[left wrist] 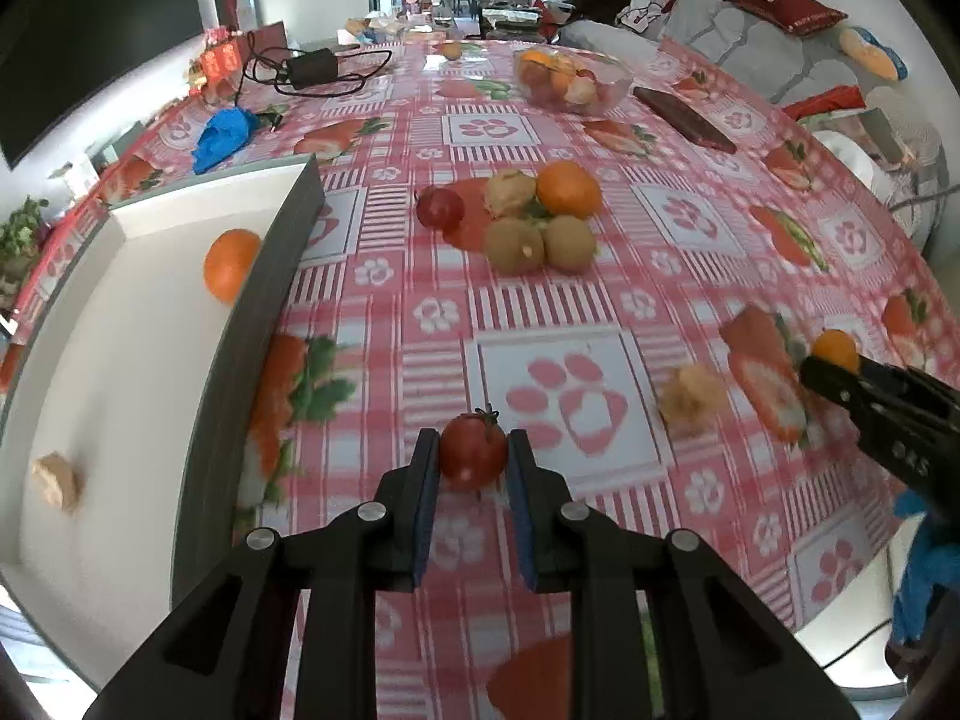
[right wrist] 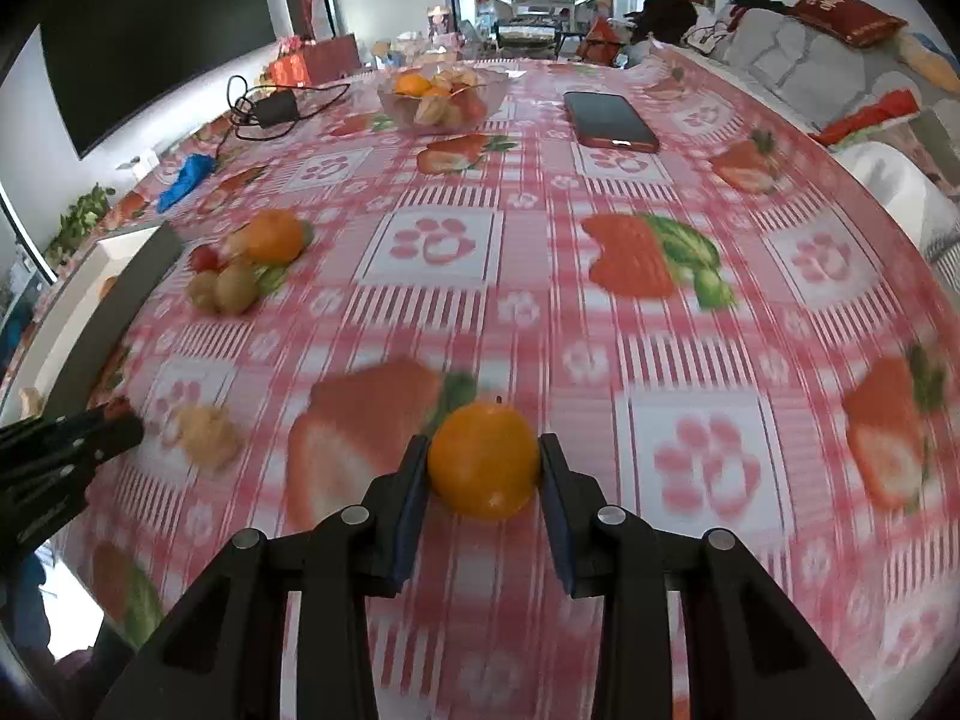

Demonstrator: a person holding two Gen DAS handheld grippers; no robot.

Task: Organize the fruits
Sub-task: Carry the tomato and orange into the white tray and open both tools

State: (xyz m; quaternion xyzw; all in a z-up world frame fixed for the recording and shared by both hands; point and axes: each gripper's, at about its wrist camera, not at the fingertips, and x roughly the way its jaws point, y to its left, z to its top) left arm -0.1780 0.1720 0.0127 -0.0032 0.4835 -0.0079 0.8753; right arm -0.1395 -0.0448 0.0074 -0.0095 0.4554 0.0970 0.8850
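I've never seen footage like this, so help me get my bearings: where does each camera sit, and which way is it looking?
Left wrist: sits on the left gripper, looking forward and down along its fingers, which clamp a tomato; white tray at left, right gripper at right.
Right wrist: sits on the right gripper, looking the same way; its fingers clamp an orange fruit; left gripper at left.
Shared: fruit pile, glass bowl, phone, tablecloth.

two kiwis (left wrist: 540, 245), two cherry tomatoes (left wrist: 473, 452), one glass bowl (left wrist: 618, 90), one phone (right wrist: 609, 120)
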